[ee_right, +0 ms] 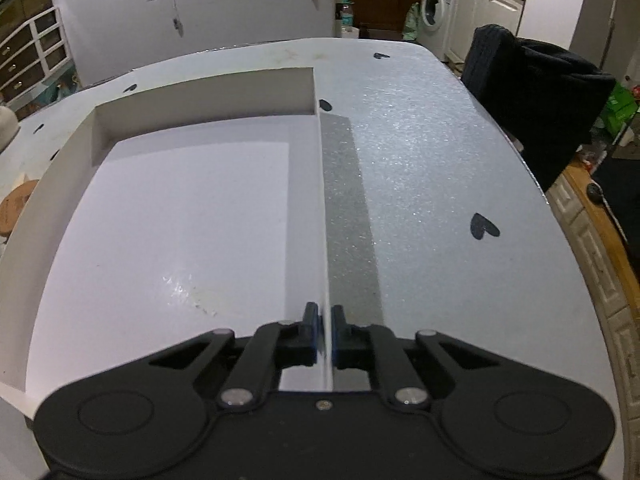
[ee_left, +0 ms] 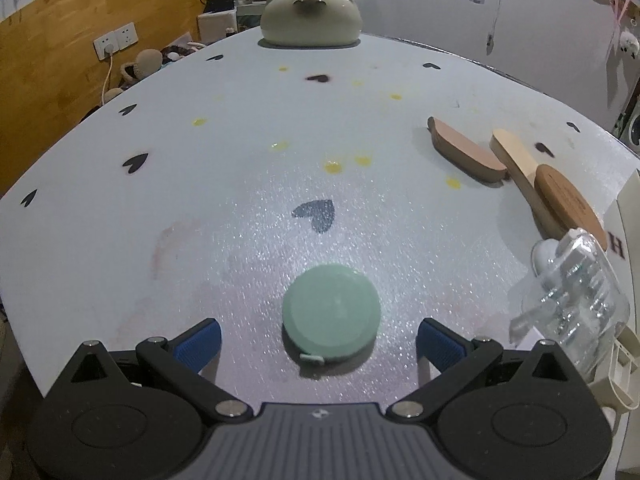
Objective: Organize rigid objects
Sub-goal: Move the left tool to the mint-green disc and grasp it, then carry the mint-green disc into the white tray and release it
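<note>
A round green tape measure [ee_left: 331, 310] lies on the table just ahead of my left gripper [ee_left: 319, 342], which is open and empty, its blue pads on either side of it and apart from it. A brown wooden piece [ee_left: 464, 150], a pale wooden stick [ee_left: 520, 172] under a round wooden disc [ee_left: 570, 208], and a clear plastic object [ee_left: 576, 300] lie to the right. My right gripper [ee_right: 324, 330] is shut on the right wall of a white shallow box [ee_right: 188, 220], near its front corner. The box is empty inside.
A beige cat-shaped ceramic pot [ee_left: 311, 16] stands at the table's far edge. The box's corner shows at the right of the left wrist view [ee_left: 624, 240]. A dark cloth-covered chair [ee_right: 536, 92] stands past the table's right edge. The tablecloth [ee_right: 440, 184] has heart prints and yellow stains.
</note>
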A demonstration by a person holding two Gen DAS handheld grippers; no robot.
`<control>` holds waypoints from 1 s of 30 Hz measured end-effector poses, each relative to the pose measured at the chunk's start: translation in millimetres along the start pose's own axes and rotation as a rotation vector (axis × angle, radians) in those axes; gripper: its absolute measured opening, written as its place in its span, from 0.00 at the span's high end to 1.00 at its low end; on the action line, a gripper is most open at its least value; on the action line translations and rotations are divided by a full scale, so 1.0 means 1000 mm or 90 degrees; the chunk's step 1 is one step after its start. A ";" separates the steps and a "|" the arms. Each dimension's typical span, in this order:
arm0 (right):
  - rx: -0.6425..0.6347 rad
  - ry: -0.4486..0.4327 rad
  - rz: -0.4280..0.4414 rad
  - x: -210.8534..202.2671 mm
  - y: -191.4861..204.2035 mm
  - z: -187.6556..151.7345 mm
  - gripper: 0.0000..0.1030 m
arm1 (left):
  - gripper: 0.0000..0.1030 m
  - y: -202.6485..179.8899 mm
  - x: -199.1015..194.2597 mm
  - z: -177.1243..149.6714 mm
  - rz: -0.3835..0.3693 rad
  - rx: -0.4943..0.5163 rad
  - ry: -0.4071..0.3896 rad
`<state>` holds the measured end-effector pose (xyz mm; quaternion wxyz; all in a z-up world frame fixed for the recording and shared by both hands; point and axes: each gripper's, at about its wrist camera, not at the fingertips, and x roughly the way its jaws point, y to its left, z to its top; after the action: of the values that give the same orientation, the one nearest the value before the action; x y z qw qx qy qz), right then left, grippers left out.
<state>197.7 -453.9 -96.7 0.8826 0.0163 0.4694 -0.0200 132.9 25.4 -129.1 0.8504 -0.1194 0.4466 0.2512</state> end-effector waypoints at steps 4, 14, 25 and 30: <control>0.001 0.010 -0.001 0.001 -0.001 0.002 0.94 | 0.00 0.002 0.003 0.005 -0.002 0.000 0.008; 0.000 0.012 0.002 0.001 -0.001 0.002 0.94 | 0.36 -0.003 -0.008 0.001 -0.015 0.016 -0.028; -0.005 0.012 -0.001 0.002 0.000 0.003 0.94 | 0.51 -0.011 -0.030 0.007 -0.077 0.009 -0.047; -0.023 0.008 -0.018 0.002 0.006 0.001 0.93 | 0.51 -0.047 -0.056 0.027 -0.167 0.093 -0.066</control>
<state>200.1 -447.5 -97.1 0.8795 -0.0062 0.4752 -0.0241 149.5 -20.8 -68.6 0.9044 -0.1014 0.3994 0.1104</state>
